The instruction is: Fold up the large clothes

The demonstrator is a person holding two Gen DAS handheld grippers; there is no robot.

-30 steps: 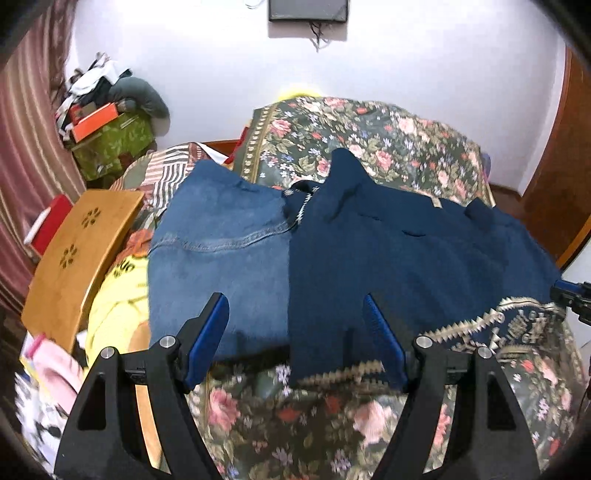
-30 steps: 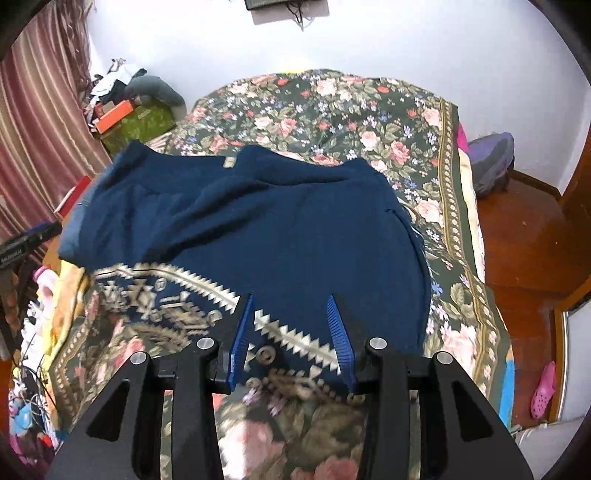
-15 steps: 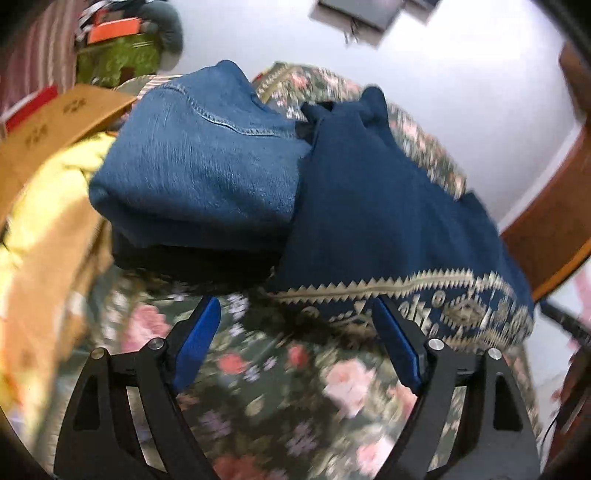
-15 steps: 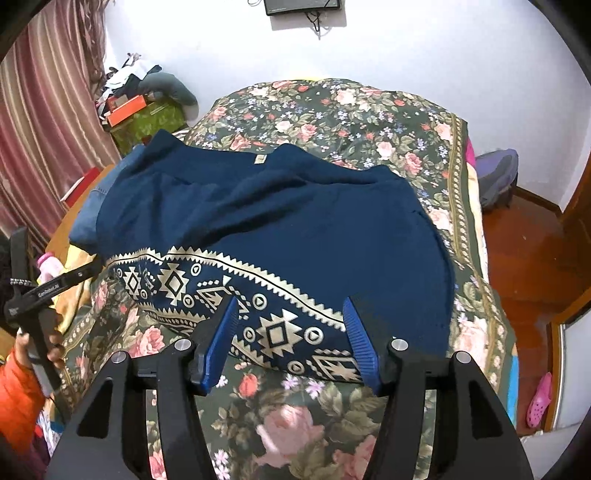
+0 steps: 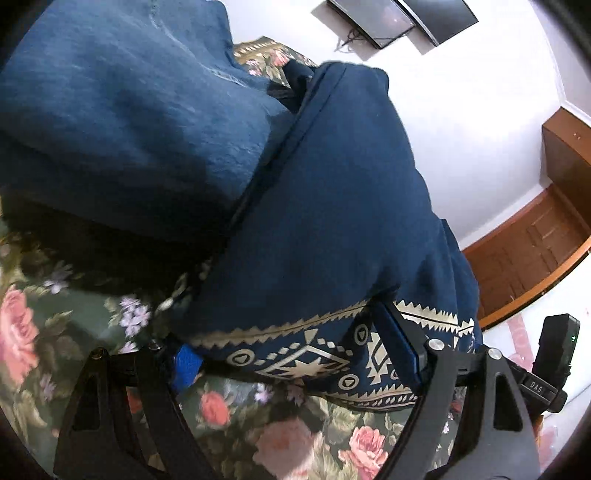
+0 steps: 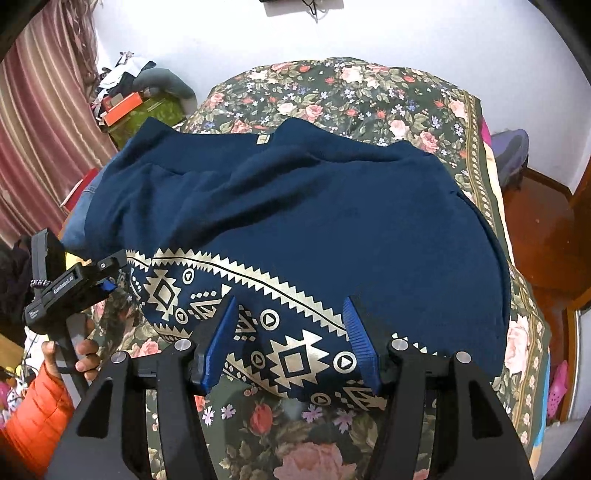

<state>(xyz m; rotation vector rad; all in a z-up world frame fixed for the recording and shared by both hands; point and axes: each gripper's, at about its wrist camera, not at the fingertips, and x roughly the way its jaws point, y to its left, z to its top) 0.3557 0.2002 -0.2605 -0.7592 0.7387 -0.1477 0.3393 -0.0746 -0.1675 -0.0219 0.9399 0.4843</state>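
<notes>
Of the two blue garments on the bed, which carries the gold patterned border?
The navy garment, with a gold geometric band along its near hem; the lighter denim piece beside it is plain.

We see a bed with a dark green floral bedspread, covered in pink roses and small flowers, with a patterned border on its right edge. Behind the bed stands a white wall, and a dark screen hangs on it with cables below. At the left there is a striped pink curtain. Near the curtain we see a green box with an orange box on it, and a grey soft thing lies behind them. At the right side the floor is brown wood, and a purple bag rests just beside the bed. A pink slipper lies on the floor lower down. A wooden door shows in the left view.
</notes>
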